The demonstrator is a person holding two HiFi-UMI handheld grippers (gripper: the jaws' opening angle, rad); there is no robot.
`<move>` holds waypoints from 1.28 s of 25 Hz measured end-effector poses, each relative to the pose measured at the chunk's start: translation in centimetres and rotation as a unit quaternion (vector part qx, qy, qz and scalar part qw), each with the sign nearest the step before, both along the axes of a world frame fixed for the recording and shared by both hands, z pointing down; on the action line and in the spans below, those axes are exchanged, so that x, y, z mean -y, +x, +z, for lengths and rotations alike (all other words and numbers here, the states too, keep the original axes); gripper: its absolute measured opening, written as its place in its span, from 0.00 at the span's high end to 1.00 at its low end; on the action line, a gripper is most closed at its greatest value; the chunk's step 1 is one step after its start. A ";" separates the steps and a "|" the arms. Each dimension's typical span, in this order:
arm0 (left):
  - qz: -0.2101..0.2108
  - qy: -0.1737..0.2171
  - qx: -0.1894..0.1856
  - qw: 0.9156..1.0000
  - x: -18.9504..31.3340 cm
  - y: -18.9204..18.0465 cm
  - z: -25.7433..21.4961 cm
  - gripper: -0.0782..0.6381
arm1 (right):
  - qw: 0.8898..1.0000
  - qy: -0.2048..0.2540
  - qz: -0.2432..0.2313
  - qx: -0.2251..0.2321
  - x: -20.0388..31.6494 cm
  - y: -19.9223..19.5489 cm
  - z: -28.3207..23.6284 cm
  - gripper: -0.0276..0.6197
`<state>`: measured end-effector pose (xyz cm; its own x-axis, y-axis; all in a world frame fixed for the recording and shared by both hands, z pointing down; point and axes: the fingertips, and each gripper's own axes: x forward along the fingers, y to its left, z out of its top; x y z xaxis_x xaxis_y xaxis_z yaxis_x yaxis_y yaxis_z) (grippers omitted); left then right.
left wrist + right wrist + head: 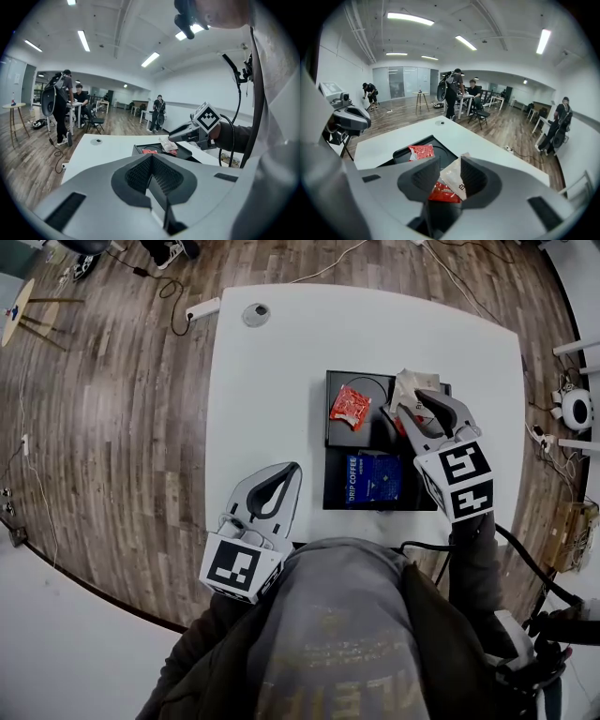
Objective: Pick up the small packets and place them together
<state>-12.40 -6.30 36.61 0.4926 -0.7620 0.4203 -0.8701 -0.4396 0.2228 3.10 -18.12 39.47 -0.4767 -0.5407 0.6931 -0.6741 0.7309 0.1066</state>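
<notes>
Light, limp and crinkly, a pale packet [407, 383] is left lying on a red packet [440, 192] at one o'clock on the black tray [334, 442], between the parted jaws of the right gripper [412, 401]. A sealed edge is judged the best hold. The left gripper [291, 469] is kept closed, empty.

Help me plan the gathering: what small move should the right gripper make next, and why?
Probably lift the right gripper clear and swing toward the lone crinkled red plastic packet. Its jaws stand apart over the beige paper packet lying on a second red packet, so that pair looks placed.
</notes>
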 end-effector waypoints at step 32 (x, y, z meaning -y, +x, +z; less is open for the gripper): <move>-0.005 0.009 0.008 1.000 -3.9 1.2 -0.7 0.89 | 0.968 -0.143 -0.206 -0.016 -14.3 -4.6 9.4 0.51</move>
<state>-11.16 -2.35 35.90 0.4790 -0.7738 0.4145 -0.8775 -0.4351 0.2018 -1.46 -3.85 48.83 -0.5874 -0.0922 0.8040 -0.3182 0.9398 -0.1248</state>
